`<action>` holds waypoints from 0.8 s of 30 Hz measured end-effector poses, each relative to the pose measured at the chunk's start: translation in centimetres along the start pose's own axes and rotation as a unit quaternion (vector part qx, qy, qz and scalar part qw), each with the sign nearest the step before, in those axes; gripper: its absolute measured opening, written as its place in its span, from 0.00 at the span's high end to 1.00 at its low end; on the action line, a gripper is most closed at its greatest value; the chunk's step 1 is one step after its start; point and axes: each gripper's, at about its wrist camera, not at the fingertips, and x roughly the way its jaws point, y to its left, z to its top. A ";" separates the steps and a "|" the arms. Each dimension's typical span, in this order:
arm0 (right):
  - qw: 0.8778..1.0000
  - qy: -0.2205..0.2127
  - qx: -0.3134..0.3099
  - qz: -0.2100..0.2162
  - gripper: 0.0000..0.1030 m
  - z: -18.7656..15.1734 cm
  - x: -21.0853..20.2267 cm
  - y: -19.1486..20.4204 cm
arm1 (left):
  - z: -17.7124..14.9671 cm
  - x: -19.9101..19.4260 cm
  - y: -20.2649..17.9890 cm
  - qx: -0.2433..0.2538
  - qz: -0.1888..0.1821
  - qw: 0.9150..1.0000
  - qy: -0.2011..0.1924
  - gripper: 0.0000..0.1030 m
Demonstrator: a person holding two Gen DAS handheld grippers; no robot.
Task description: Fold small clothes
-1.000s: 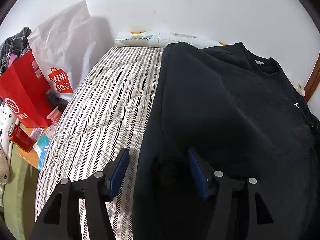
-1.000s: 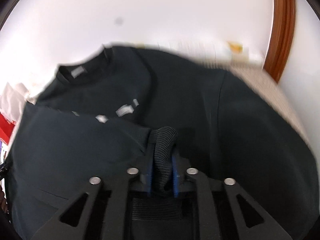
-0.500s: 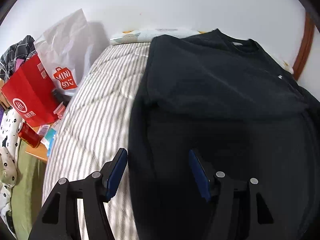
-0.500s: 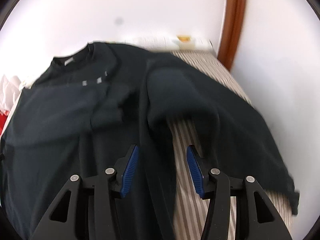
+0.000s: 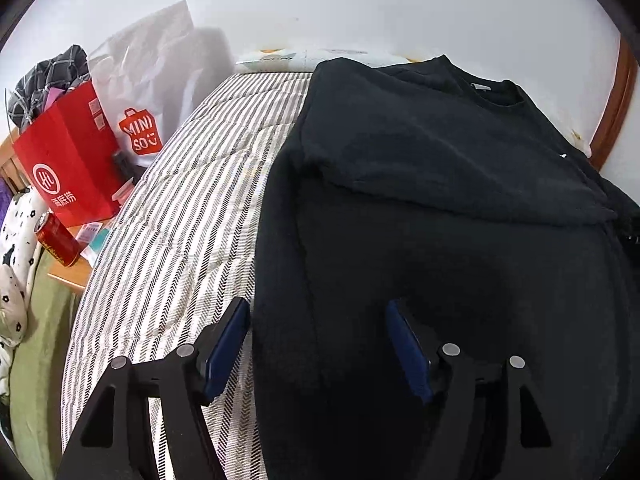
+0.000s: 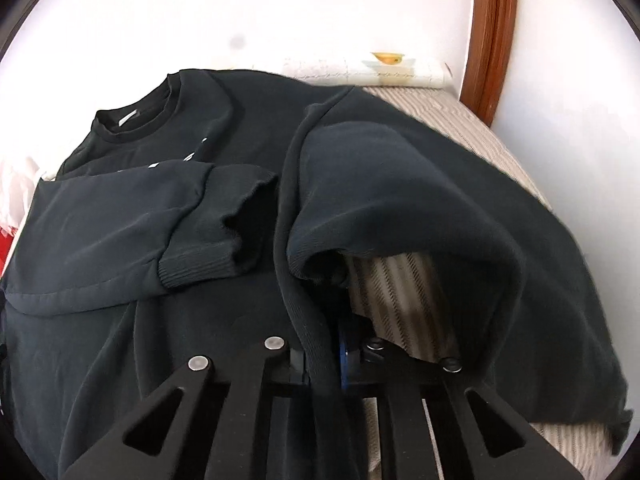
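A black long-sleeved sweatshirt lies on a striped mattress, collar towards the wall. One sleeve is folded across the chest, its ribbed cuff lying on the body. My left gripper is open over the sweatshirt's left side edge, one finger over the mattress, one over the cloth. My right gripper is shut on the sweatshirt's right side seam. The other sleeve drapes over the right gripper and hides part of it.
A red paper bag, a white Miniso bag and a red can stand left of the mattress. A folded white cloth lies at the head by the wall. A wooden frame runs up the right.
My right gripper let go of the cuff, opened, then shut on the sweatshirt's side seam. The sleeve now lies folded across the chest. My left gripper stayed open and drew back slightly.
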 end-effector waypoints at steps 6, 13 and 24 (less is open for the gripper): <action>0.998 -0.011 0.056 0.023 0.92 -0.1 0.0 -3.0 | 0.0 0.1 0.4 0.002 0.000 1.000 0.002 0.31; 0.998 -0.001 0.065 0.019 0.78 -0.6 -1.4 -2.9 | 0.3 -0.1 0.3 0.004 -0.001 1.000 0.008 0.33; 0.993 -0.058 0.044 -0.096 0.25 -6.7 -10.1 -10.9 | 0.6 -2.0 -1.7 0.008 -0.018 1.000 -0.007 0.32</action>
